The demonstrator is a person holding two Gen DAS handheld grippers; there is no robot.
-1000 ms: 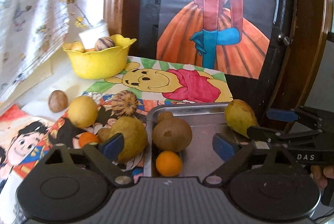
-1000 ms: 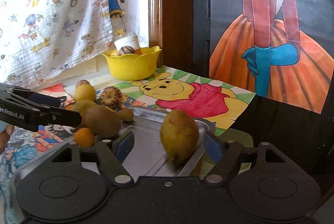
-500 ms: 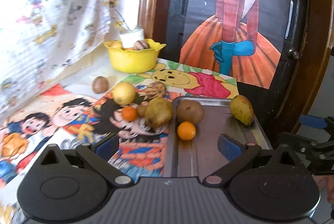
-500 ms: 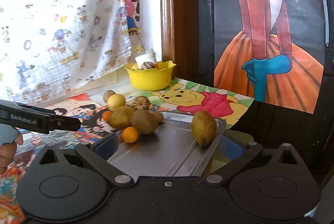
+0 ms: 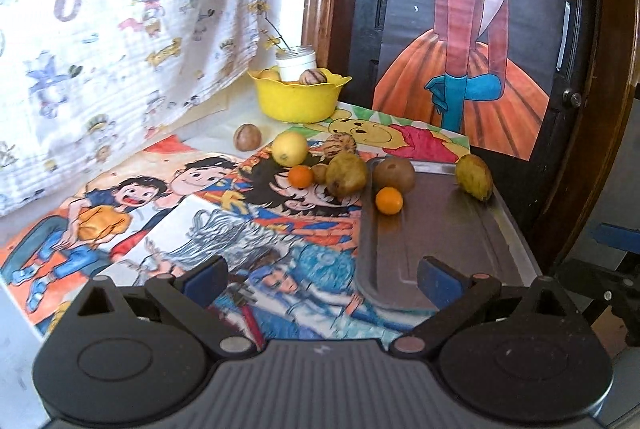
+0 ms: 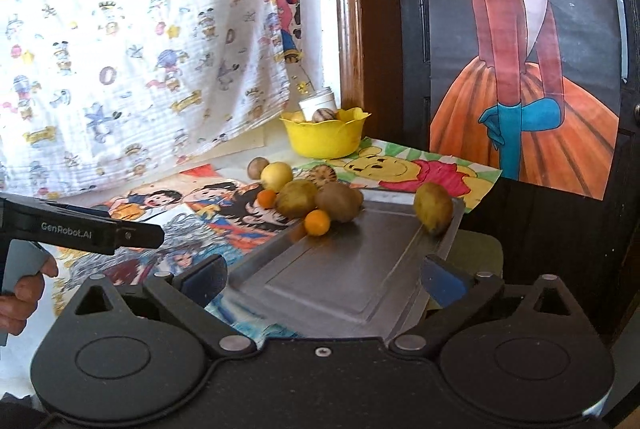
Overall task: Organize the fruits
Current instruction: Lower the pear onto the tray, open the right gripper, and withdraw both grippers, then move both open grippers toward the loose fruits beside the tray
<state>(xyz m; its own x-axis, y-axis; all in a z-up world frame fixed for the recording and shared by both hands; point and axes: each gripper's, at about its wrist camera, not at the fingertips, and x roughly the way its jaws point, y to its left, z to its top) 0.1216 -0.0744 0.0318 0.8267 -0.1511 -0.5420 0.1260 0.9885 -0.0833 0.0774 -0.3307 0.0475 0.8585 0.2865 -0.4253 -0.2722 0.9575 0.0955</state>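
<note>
Hanging back from the fruit, both tongs are standing wide apart with nothing between them: the left tongs (image 5: 322,275) over the cartoon mats, the right tongs (image 6: 326,277) over the near end of the metal tray (image 6: 344,277). The right pair's jaws have just been opening, and they are empty.

Three fruits are already lying on the tray: a brown round fruit (image 5: 394,173), a small orange (image 5: 389,200) touching it, and a yellow-green fruit (image 5: 474,176) leaning at the far right rim. Others are waiting on the worktop just left of the tray: a green pear-like fruit (image 5: 346,174), a second small orange (image 5: 300,176), a yellow lemon-like fruit (image 5: 290,148), a striped fruit (image 5: 341,143) and a brown nut-like one (image 5: 247,137). A yellow bowl (image 5: 298,101) at the back is holding a few more.

For the next pick, I judge the green fruit nearest the tray the easiest. Coming in with the left pair, straddling its widest part and closing gently is advisable, since round fruit rolls and its neighbours are touching it.
</note>
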